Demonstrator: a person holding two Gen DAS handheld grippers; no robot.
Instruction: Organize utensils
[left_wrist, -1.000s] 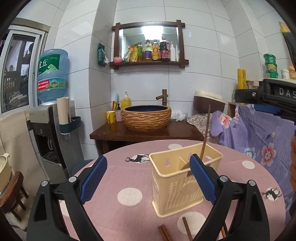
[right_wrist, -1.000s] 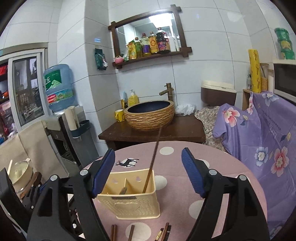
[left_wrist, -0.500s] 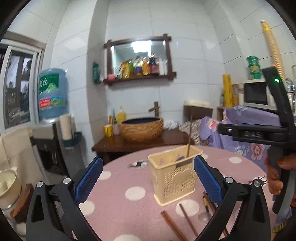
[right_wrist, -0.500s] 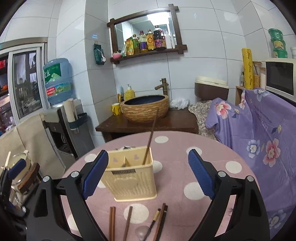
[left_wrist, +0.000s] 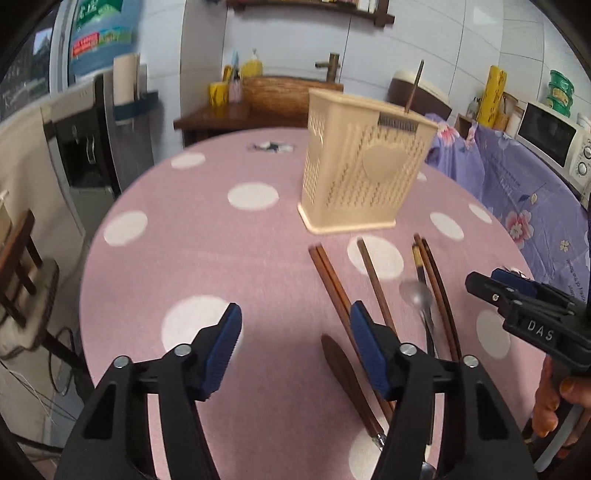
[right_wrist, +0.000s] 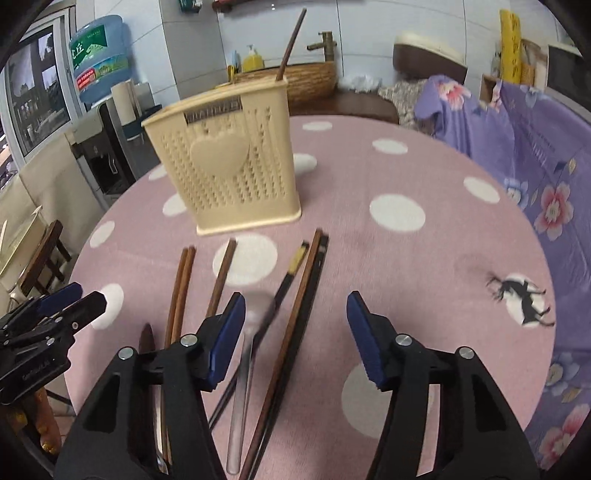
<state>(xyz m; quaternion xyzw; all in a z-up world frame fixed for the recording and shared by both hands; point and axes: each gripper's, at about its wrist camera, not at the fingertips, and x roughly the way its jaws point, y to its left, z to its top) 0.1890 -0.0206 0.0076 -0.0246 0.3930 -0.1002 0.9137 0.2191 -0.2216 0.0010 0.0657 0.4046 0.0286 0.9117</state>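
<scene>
A cream perforated utensil holder (right_wrist: 229, 162) with a heart on its front stands upright on the far side of the table, one brown chopstick (right_wrist: 290, 44) leaning out of its right end. Near it lie loose utensils: a pair of brown chopsticks (right_wrist: 181, 291) at left, a single one (right_wrist: 221, 280), a metal spoon (right_wrist: 247, 354), a yellow-banded black chopstick (right_wrist: 291, 273), and a long brown-and-black pair (right_wrist: 299, 317) at right.

Room to the sides — clutter down the middle
Bare tablecloth (right_wrist: 424, 295) lies open right of the chopsticks (right_wrist: 295, 332); the upright holder (right_wrist: 225, 166) blocks beyond them.
</scene>
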